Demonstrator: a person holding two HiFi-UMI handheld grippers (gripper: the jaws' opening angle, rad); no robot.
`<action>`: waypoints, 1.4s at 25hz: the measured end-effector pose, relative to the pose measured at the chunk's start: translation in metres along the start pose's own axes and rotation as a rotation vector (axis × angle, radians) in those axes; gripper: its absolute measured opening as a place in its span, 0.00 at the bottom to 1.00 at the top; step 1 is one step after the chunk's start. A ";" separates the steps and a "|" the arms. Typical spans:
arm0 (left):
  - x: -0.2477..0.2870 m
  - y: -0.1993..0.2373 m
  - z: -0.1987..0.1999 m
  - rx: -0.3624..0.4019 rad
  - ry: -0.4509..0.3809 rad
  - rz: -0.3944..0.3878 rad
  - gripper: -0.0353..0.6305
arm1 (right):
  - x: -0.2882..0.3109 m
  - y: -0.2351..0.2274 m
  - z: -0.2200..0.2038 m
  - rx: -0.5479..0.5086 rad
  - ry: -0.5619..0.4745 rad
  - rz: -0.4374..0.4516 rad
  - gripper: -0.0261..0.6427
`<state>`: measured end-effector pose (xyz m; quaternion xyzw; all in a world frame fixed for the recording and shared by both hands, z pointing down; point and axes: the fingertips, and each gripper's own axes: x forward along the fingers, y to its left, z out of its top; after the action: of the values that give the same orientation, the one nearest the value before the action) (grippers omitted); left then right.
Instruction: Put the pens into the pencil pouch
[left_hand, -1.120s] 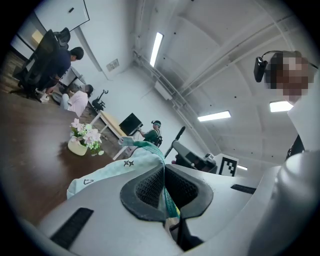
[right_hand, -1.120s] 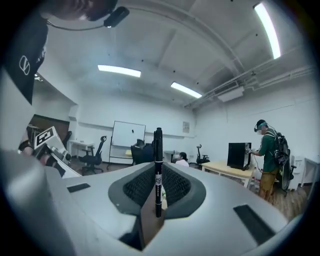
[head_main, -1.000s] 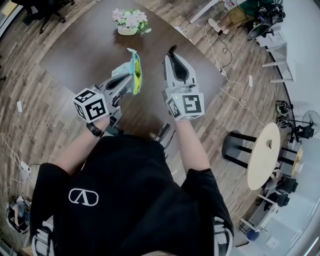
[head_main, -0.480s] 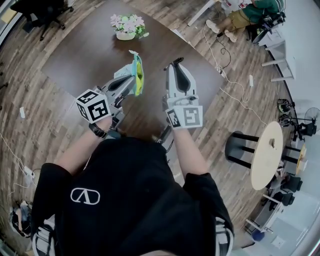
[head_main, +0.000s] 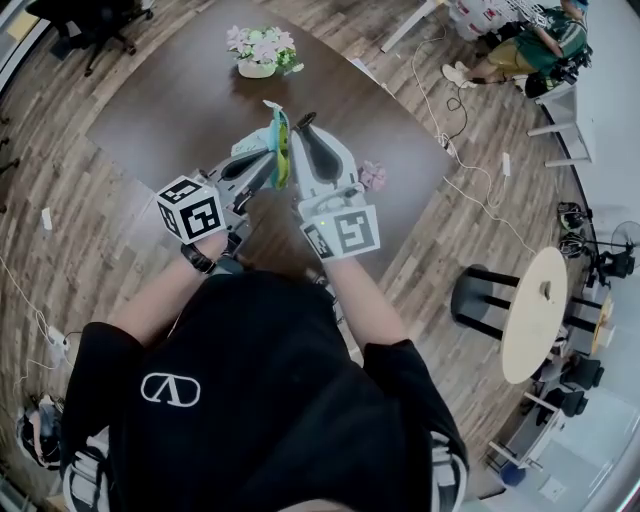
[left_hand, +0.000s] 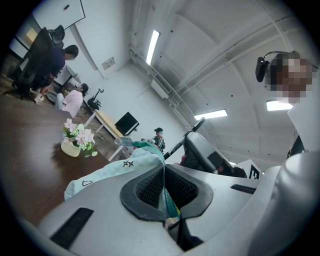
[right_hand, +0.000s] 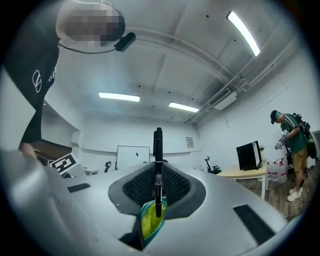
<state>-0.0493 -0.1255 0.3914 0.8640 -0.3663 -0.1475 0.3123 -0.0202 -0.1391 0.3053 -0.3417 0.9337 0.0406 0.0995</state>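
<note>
The left gripper (head_main: 268, 165) is clamped tight on the pale mint fabric pencil pouch (head_main: 276, 140). The pouch stands on edge above the dark brown wooden table (head_main: 160, 110), with its yellow-green lining and teal zip facing 3 o'clock in the head view. The right gripper (head_main: 304, 130), just beside the pouch at 3 o'clock, pinches a slim black marker pen (right_hand: 158, 150) upright between its narrow jaws. The pen's lower end is at the pouch's open mouth. A white pot of pink and white flowers (head_main: 258, 52) stands at the table's 12 o'clock.

right claw (right_hand: 158, 186) grips upright black pen (right_hand: 158, 165), tip at yellow pouch (right_hand: 149, 223)
</note>
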 end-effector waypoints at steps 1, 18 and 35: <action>0.000 -0.002 0.000 -0.005 -0.003 -0.005 0.07 | 0.001 -0.001 -0.001 0.013 0.002 -0.001 0.10; -0.003 -0.024 0.021 -0.032 -0.116 -0.146 0.07 | 0.006 0.012 -0.023 0.209 0.156 0.193 0.22; -0.014 0.055 -0.022 0.098 0.034 0.051 0.07 | -0.043 -0.030 -0.007 0.235 0.107 -0.003 0.23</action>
<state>-0.0780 -0.1357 0.4439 0.8710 -0.3898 -0.1066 0.2793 0.0304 -0.1360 0.3216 -0.3307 0.9354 -0.0876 0.0889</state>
